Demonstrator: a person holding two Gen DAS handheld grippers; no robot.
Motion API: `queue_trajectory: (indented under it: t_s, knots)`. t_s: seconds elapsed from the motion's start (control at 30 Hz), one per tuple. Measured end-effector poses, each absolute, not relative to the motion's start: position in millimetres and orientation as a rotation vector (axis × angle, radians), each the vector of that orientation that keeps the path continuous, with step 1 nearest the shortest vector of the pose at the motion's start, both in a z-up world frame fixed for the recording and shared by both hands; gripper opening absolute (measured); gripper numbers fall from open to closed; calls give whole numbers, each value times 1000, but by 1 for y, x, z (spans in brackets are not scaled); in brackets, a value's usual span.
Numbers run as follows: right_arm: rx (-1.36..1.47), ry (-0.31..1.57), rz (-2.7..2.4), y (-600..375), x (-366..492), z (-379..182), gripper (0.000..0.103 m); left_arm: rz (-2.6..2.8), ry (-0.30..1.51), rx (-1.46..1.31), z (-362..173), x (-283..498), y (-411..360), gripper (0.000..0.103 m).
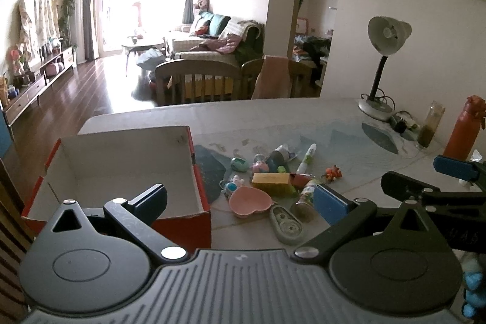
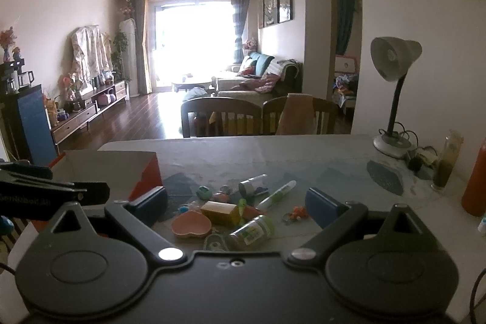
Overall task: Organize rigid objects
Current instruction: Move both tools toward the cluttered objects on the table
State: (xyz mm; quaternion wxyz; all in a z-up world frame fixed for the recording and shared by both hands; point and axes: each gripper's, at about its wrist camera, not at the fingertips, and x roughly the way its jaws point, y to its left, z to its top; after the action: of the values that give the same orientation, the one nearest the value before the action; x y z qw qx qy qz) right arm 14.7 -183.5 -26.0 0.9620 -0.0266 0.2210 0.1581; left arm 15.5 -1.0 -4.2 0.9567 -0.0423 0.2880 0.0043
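A pile of small items lies on the table: a pink heart dish (image 1: 249, 201) (image 2: 191, 224), a yellow box (image 1: 271, 180) (image 2: 221, 212), a spice jar (image 1: 304, 199) (image 2: 250, 233), a grey tape dispenser (image 1: 287, 223), a white marker (image 1: 306, 158) (image 2: 277, 194), an orange figure (image 1: 333, 173) (image 2: 296, 213) and small toys. An open red cardboard box (image 1: 121, 169) (image 2: 145, 175), white inside and holding nothing visible, stands left of the pile. My left gripper (image 1: 243, 199) is open and empty, hovering over the box's near right corner. My right gripper (image 2: 240, 204) is open and empty above the pile.
A desk lamp (image 1: 384, 56) (image 2: 393, 87), a dark-filled glass jar (image 1: 429, 126) (image 2: 445, 169) and a red bottle (image 1: 463, 131) (image 2: 477, 181) stand at the table's right back. Two wooden chairs (image 1: 197, 81) (image 2: 221, 117) face the far edge. The right gripper's fingers (image 1: 431, 172) show at right in the left wrist view.
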Motion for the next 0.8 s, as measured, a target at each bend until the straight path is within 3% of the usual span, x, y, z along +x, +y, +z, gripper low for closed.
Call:
queue_trajectory:
  t_s: [0.8]
  knots:
    - [-160, 611, 409, -259, 155, -81, 92, 11, 759, -72, -59, 121, -79, 103]
